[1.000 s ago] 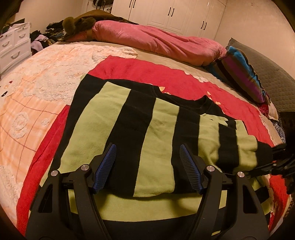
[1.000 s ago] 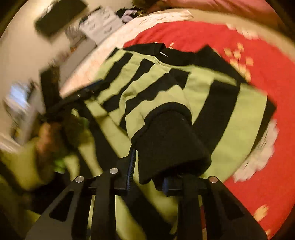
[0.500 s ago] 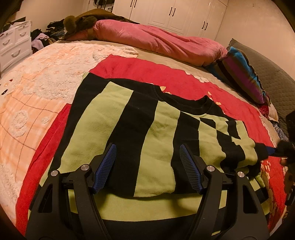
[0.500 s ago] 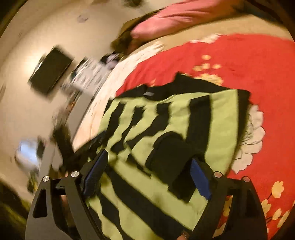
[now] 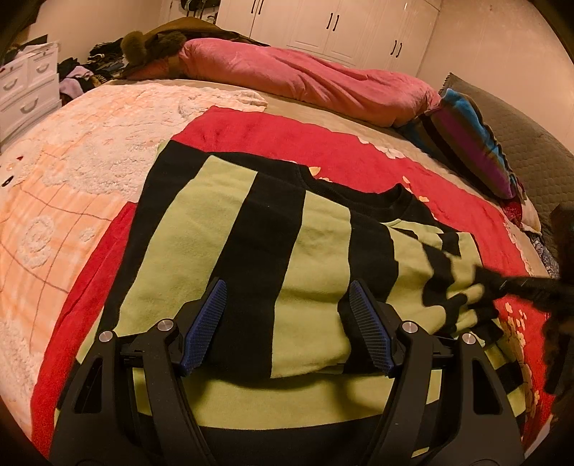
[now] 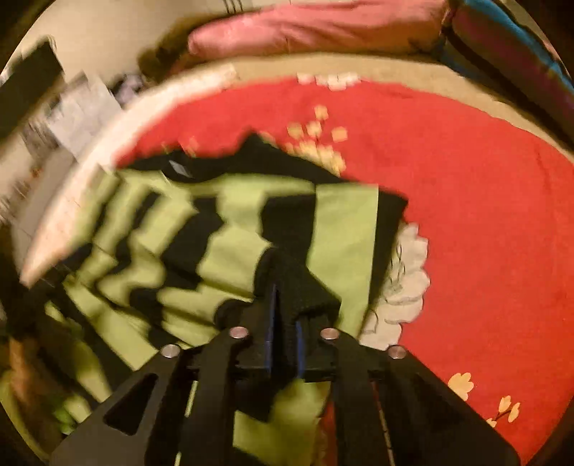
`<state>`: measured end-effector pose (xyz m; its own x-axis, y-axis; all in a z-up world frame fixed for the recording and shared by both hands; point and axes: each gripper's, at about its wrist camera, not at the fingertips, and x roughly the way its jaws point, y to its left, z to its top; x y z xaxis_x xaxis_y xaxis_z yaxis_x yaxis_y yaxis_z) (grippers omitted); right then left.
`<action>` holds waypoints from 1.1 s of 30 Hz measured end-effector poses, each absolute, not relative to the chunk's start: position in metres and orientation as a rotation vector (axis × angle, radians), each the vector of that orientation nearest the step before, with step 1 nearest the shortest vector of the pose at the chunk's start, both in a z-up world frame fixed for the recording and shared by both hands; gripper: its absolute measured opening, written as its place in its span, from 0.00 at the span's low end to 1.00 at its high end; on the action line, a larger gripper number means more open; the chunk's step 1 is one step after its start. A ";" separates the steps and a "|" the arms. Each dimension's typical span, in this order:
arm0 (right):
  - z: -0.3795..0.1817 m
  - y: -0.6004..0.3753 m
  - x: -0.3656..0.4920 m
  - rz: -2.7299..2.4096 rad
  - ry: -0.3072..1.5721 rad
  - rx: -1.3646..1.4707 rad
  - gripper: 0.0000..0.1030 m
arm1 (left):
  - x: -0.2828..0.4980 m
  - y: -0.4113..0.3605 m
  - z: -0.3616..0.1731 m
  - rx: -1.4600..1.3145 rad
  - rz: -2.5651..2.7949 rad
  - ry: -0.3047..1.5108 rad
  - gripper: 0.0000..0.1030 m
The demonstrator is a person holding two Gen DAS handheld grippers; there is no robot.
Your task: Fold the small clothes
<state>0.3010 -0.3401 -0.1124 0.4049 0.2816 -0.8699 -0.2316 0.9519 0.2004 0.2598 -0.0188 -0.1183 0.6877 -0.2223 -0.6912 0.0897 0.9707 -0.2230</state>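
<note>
We are holding the left gripper (image 5: 287, 322) low over the near part of a green-and-black striped sweater (image 5: 251, 251), its blue-padded fingers (image 5: 204, 326) spread wide apart and gripping nothing. The sweater is lying flat on a red blanket (image 5: 287, 143) spread across the bed (image 5: 294, 100), its black collar (image 5: 358, 190) pointing toward the far edge where a pink pillow (image 5: 305, 79) is resting. One sleeve (image 5: 448, 276) is lying folded across the body toward the bed's right edge.

We are clenching the right gripper (image 6: 285, 322) on the sleeve's black cuff (image 6: 297, 283), the fingers pressed close together with the dark fabric pinched between them. In the left wrist view this gripper is showing as a dark blurred shape (image 5: 531, 286) at the sleeve's end, near the right edge of the bed. The right wrist view is smeared, so the stripes are reading only roughly there.

A peach textured blanket (image 5: 71, 161) is covering the bed's left side, and a striped cushion (image 5: 473, 147) is sitting at the far right corner. White drawers (image 5: 25, 82) and wardrobe doors (image 5: 340, 25) are standing beyond the bed.
</note>
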 end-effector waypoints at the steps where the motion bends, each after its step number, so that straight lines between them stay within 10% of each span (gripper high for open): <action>1: -0.116 -0.342 0.299 0.322 1.108 0.070 0.15 | 0.260 -0.019 -0.118 -0.177 -0.176 0.795 0.62; 5: -0.097 -0.365 0.284 0.272 1.043 0.176 0.43 | 0.259 -0.019 -0.116 -0.177 -0.175 0.791 0.62; 33: -0.094 -0.307 0.253 0.267 1.014 0.121 0.74 | 0.254 0.000 -0.110 -0.164 -0.084 0.791 0.72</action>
<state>0.2533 -0.3070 -0.0943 0.4992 0.2758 -0.8214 -0.1637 0.9609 0.2231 0.2540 0.0001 -0.1099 0.7003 -0.1365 -0.7007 0.0139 0.9840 -0.1777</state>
